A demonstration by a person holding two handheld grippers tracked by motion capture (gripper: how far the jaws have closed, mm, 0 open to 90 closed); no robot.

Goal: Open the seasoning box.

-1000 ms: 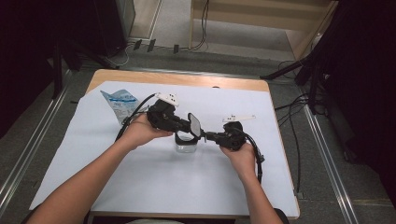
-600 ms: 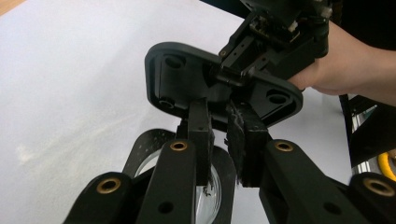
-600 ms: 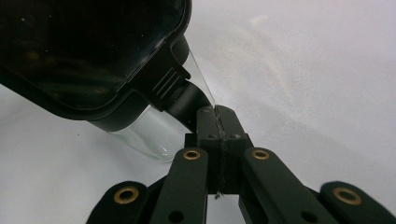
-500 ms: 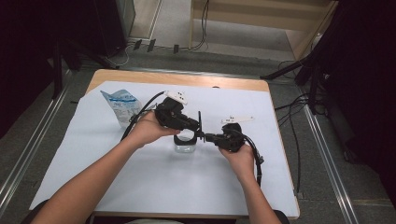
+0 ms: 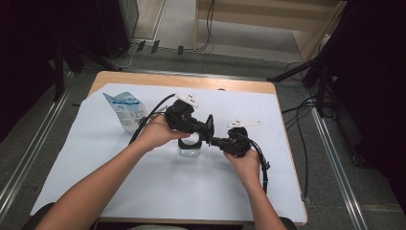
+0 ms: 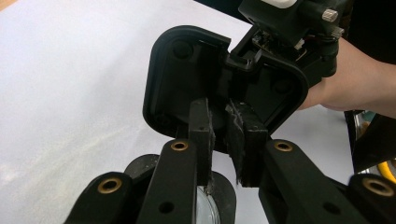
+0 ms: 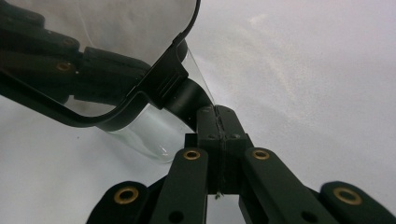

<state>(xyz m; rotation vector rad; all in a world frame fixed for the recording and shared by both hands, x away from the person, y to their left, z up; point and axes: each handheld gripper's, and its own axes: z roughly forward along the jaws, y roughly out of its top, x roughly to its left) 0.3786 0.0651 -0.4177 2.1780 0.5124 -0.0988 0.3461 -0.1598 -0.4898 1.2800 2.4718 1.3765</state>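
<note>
In the high view, a clear jar (image 5: 190,149) stands near the middle of the white-covered surface (image 5: 143,191). Its black hinged lid (image 5: 208,125) is raised upright at about 1 o'clock of the jar's mouth. The left tool (image 5: 200,130) comes in from 10 o'clock and meets the lid; the right tool (image 5: 214,141) comes in from 3 o'clock and meets the jar's rim just below the lid. A blue-and-white pouch (image 5: 125,111) stands well apart at 10 o'clock of the jar.

In the left gripper view, the left tool (image 6: 227,140) has its jaws narrow, with a thin gap between the pads, set against the lower edge of the lid's black inner face (image 6: 196,79). Whether they actually pinch it I cannot tell. The other hand (image 6: 345,84) sits at 2 o'clock.

In the right gripper view, the right tool (image 7: 218,122) has its jaws pressed together on the thin clear rim of the jar (image 7: 154,135), at the hinge. The lid (image 7: 93,42) stands at 11 o'clock.
</note>
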